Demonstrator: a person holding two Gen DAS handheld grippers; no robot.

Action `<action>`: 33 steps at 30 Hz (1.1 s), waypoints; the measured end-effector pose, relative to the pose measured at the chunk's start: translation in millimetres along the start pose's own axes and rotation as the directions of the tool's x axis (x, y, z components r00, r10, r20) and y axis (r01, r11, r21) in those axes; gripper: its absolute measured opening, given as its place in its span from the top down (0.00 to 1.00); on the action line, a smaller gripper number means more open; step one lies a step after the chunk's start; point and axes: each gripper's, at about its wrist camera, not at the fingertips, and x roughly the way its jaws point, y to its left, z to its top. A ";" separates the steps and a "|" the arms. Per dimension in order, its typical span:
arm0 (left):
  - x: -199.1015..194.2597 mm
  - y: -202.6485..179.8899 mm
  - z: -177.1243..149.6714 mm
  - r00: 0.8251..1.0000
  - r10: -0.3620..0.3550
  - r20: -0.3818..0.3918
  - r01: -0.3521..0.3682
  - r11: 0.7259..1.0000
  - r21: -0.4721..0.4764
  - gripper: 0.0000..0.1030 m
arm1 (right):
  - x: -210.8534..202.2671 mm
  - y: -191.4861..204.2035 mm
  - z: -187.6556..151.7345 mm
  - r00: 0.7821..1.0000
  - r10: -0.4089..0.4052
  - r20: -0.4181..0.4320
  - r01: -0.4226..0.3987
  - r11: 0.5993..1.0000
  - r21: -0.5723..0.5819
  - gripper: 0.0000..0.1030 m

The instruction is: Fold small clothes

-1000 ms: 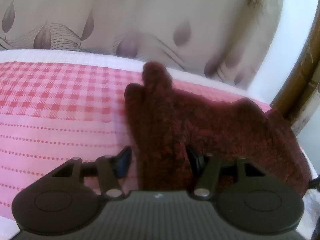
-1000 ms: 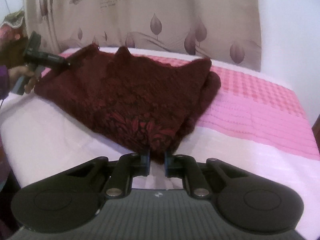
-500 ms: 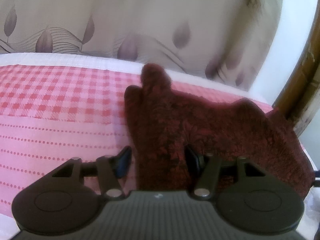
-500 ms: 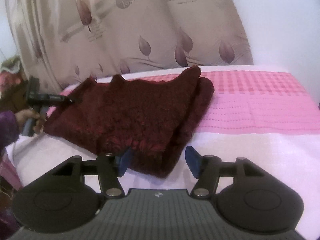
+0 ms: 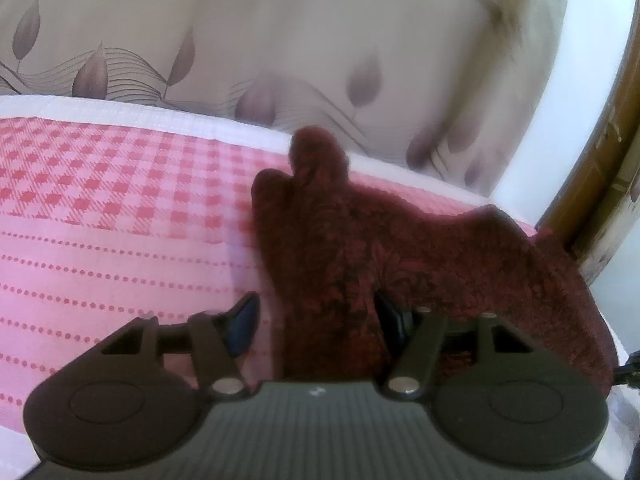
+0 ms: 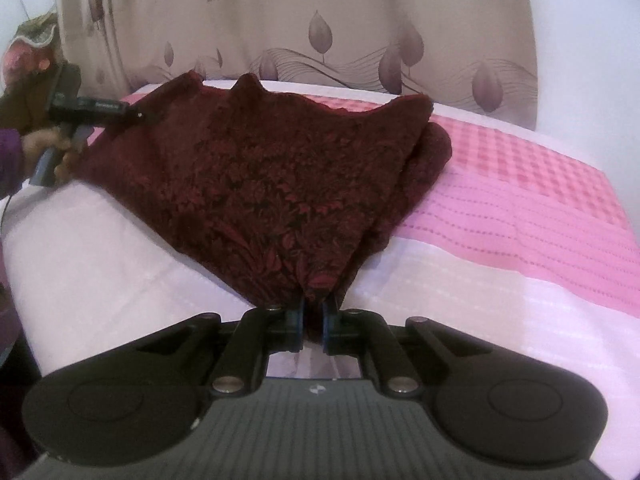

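Two grippers work one dark red patterned garment (image 6: 280, 184), which lies across the pink-and-white bedspread (image 6: 520, 216) in front of the leaf-print curtain (image 6: 360, 32). The right gripper (image 6: 312, 322) has just closed, its jaws pinching the garment's near corner. The left gripper (image 5: 316, 316) stands spread at the garment's opposite edge, cloth lying between its fingers, the left one clear of it. A hand (image 6: 44, 148) holds that gripper's handle beside the garment.
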 end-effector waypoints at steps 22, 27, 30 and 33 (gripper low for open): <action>17.8 19.0 24.6 0.988 -0.107 -0.115 0.099 0.992 -0.073 0.27 | 97.7 25.8 73.7 0.980 -0.153 0.128 0.155 0.988 -0.003 0.30; 27.3 24.4 26.9 0.972 -0.198 -0.125 0.186 0.977 -0.100 0.54 | 102.7 15.5 67.7 0.987 -0.093 0.132 0.090 0.996 0.028 0.23; 25.0 20.5 25.4 0.972 -0.211 -0.107 0.200 0.974 -0.108 0.65 | 102.9 16.3 65.6 0.986 -0.083 0.147 0.078 0.996 0.036 0.19; 18.5 8.3 26.9 0.981 -0.169 -0.092 0.158 0.981 -0.113 0.70 | 100.1 20.9 63.1 0.983 -0.092 0.162 0.088 0.996 0.030 0.14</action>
